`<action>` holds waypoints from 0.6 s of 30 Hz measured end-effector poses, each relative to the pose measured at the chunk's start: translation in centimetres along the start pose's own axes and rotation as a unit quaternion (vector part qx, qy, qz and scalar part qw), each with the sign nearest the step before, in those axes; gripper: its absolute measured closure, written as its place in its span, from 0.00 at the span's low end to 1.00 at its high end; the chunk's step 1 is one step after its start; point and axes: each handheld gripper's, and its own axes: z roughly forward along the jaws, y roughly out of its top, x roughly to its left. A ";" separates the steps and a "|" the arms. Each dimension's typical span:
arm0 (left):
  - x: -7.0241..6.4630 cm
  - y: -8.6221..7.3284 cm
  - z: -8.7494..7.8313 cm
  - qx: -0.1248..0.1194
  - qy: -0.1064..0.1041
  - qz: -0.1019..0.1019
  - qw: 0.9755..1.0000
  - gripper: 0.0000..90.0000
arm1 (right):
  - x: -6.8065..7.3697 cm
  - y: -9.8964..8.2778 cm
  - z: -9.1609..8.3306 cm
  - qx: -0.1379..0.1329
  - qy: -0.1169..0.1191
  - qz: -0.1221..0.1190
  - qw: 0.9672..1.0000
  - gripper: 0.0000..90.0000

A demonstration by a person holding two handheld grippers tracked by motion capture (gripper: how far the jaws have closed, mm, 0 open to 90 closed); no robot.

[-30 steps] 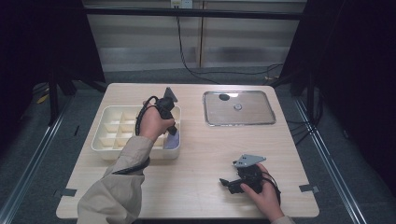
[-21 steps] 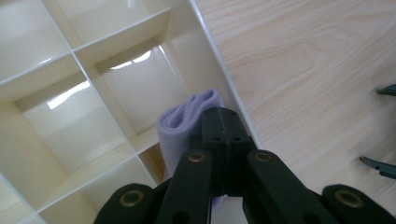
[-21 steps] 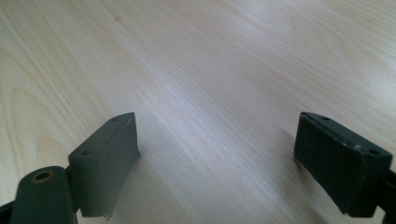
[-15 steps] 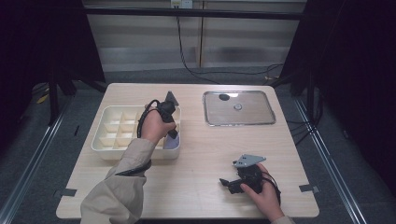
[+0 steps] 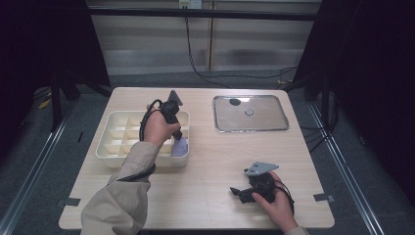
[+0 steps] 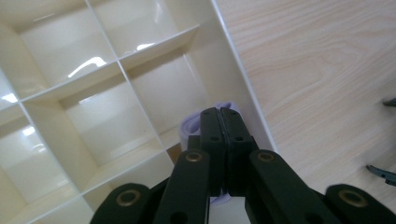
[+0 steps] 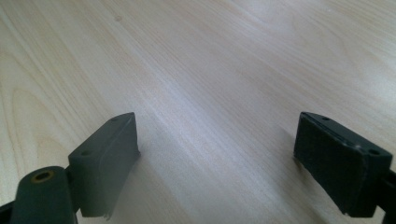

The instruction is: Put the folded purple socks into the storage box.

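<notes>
- Left gripper, centre frame, jaws pressed together on a pale lilac cloth in the tray's corner compartment.
- Right gripper rests spread on the table.
- Risk: thin cloth could snag the divider and tip the tray.

We record a bright table against dark surroundings, glare on the tray walls, soft shadows, and near jaws blurred in both gripper views.
</notes>
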 end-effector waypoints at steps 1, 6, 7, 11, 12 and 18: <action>0.1 0.0 -0.1 -0.001 0.006 -0.001 1.000 0.98 | 0.0 0.0 0.0 0.000 0.002 0.002 1.000 0.15; 0.3 -0.2 0.3 0.011 0.016 -0.003 1.000 0.96 | 0.0 0.0 0.0 0.001 0.002 0.002 1.000 0.15; 0.3 -0.3 0.5 0.012 0.018 -0.005 1.000 0.95 | 0.0 0.0 0.0 0.001 0.002 0.002 1.000 0.15; 0.8 -0.7 1.0 0.009 0.008 -0.010 1.000 0.96 | 0.0 0.0 0.0 0.001 0.003 0.002 1.000 0.15; 0.9 -0.8 1.0 0.006 0.008 -0.011 1.000 0.96 | 0.0 0.0 0.0 0.001 0.003 0.002 1.000 0.15; 1.0 -1.3 1.2 0.007 0.004 -0.002 1.000 0.98 | 0.0 0.0 0.0 0.001 0.003 0.002 1.000 0.15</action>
